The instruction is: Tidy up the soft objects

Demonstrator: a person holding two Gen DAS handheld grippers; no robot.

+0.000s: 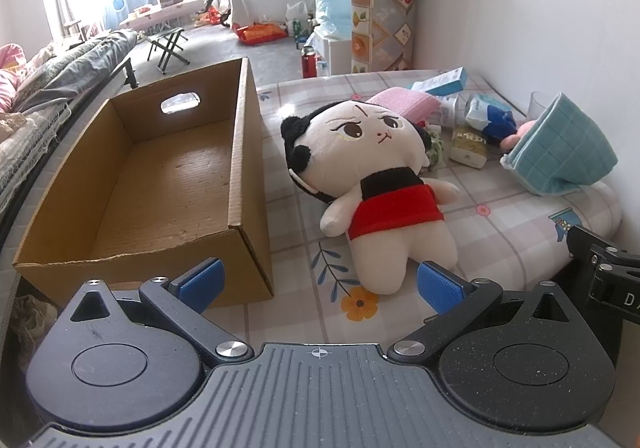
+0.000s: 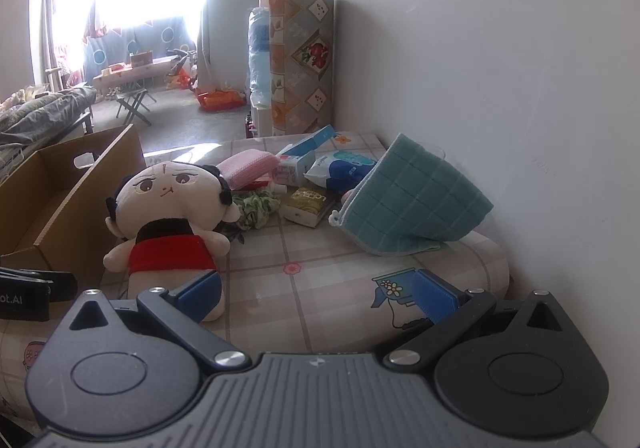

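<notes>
A plush doll with black hair and a red skirt lies on its back on the checked tablecloth, right of an empty cardboard box. My left gripper is open just short of the doll's feet, holding nothing. My right gripper is open over the cloth to the doll's right, also holding nothing. A teal towel stands propped by the wall. A pink cloth and a green scrunchie lie behind the doll.
Small cartons and packets crowd the far corner of the table beside the white wall. A pink toy peeks from behind the towel. A bed lies left of the box, with floor clutter beyond.
</notes>
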